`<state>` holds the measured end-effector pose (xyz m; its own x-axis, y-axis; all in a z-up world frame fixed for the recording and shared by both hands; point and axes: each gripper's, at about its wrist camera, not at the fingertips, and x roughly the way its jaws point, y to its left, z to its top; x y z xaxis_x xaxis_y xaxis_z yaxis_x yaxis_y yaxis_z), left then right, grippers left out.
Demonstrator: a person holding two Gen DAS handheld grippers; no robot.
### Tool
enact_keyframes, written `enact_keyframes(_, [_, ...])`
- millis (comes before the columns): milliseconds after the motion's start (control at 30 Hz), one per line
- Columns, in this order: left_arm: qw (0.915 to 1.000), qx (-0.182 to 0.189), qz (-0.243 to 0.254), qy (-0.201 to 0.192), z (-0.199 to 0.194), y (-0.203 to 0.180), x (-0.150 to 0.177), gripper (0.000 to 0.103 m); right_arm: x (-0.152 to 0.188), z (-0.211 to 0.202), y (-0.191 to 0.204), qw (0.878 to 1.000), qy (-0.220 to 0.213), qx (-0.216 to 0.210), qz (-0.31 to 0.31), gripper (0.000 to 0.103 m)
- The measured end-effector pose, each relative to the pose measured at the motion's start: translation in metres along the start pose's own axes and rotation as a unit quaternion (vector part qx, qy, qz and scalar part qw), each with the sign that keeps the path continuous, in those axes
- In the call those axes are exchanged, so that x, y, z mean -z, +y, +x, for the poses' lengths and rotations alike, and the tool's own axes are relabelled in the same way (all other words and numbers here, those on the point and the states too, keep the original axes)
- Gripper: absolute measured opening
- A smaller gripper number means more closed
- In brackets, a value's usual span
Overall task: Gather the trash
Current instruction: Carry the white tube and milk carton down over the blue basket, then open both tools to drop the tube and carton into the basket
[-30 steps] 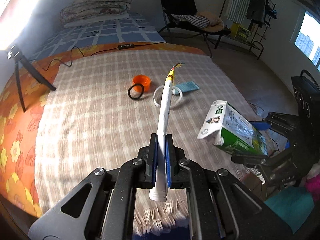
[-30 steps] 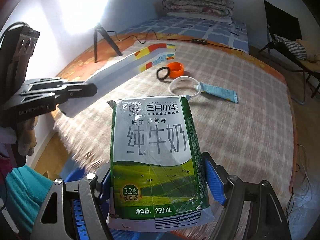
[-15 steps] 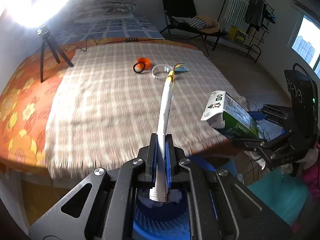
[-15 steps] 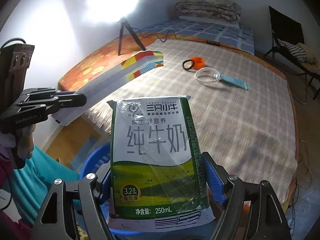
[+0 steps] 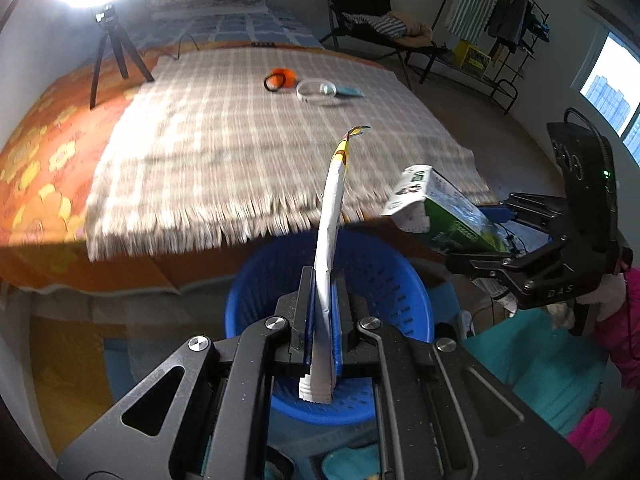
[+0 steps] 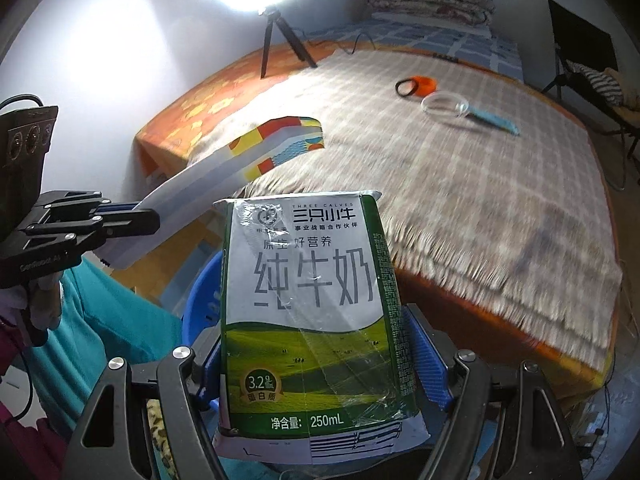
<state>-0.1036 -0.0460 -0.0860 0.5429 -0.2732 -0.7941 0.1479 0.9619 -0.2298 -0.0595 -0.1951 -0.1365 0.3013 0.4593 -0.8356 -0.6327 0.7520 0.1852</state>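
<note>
My left gripper (image 5: 322, 312) is shut on a flat white snack wrapper (image 5: 330, 216) with a coloured far end, held edge-up right over a blue perforated basket (image 5: 384, 280) on the floor below the bed edge. In the right wrist view that wrapper (image 6: 224, 168) slants from the left gripper (image 6: 132, 216) toward the bed. My right gripper (image 6: 316, 356) is shut on a green and white 250 mL milk carton (image 6: 316, 304), with the blue basket (image 6: 200, 296) partly hidden behind it. From the left wrist view the carton (image 5: 440, 212) hangs just right of the basket.
A checked blanket (image 5: 260, 148) covers the bed; an orange cup with a black ring (image 5: 280, 78), a clear round lid (image 5: 316, 90) and a small blue packet (image 5: 350, 91) lie far back on it. A lamp on a tripod (image 5: 110, 44) stands at its left. A person's teal clothing (image 6: 100, 320) is close by.
Both grippers have drawn back from over the bed and lowered; the bed edge has receded and the blue basket now sits fully under the wrapper. Both grips are unchanged.
</note>
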Motion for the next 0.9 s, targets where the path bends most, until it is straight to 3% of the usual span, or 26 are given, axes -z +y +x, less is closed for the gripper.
enact_keyframes(433, [0.9978,0.006,-0.005,0.066,0.033,-0.002,0.043,0.005,0.022,0.029,0.012,0.999,0.038,-0.006,-0.004,0.079])
enact_keyframes(900, [0.9929,-0.002,-0.019,0.117,0.067,0.008,0.051,0.005,0.037,0.062,0.014,0.997,0.077,0.002,-0.013,0.079])
